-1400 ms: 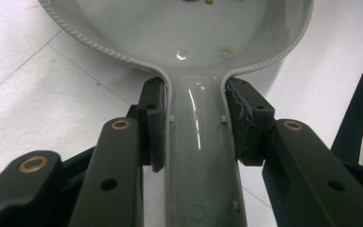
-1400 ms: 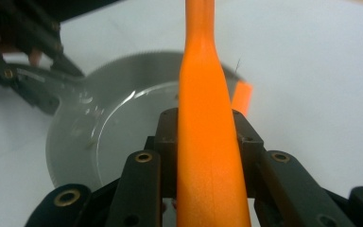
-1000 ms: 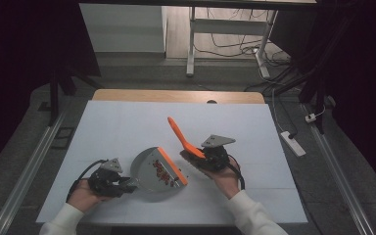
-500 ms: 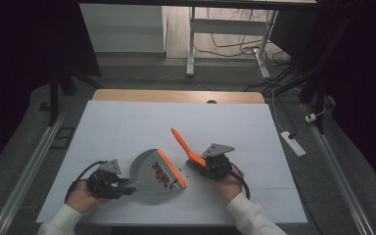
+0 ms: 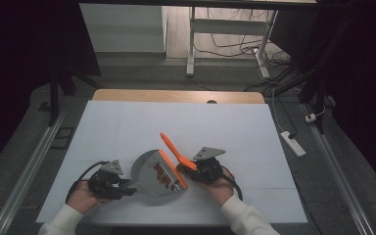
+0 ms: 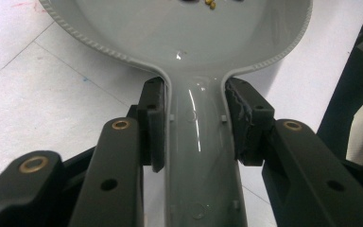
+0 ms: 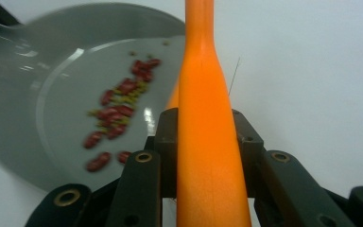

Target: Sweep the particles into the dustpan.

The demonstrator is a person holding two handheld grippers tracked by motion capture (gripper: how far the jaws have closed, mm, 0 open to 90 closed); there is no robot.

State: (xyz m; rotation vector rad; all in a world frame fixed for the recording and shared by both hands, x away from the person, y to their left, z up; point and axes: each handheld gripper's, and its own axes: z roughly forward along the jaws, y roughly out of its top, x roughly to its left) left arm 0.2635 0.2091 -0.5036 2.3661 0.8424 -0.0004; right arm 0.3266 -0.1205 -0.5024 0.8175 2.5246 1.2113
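The left hand-held gripper [image 5: 127, 186] pinched the handle of a grey plastic dustpan [image 5: 152, 172] lying flat on the white desk [image 5: 225, 127], red and yellow beans [image 5: 164, 174] scattered inside it. The right hand-held gripper [image 5: 190, 169] clamped an orange plastic brush handle [image 5: 175, 151] at the pan's open edge.

We are in a lab or test room, not a home: a white-covered table [image 5: 127, 127] stands on grey floor between metal rails [image 5: 29, 166], with loose cables [image 5: 225, 46], a power strip [image 5: 292, 143] and a bare metal frame [image 5: 192, 39] behind, dark all around.
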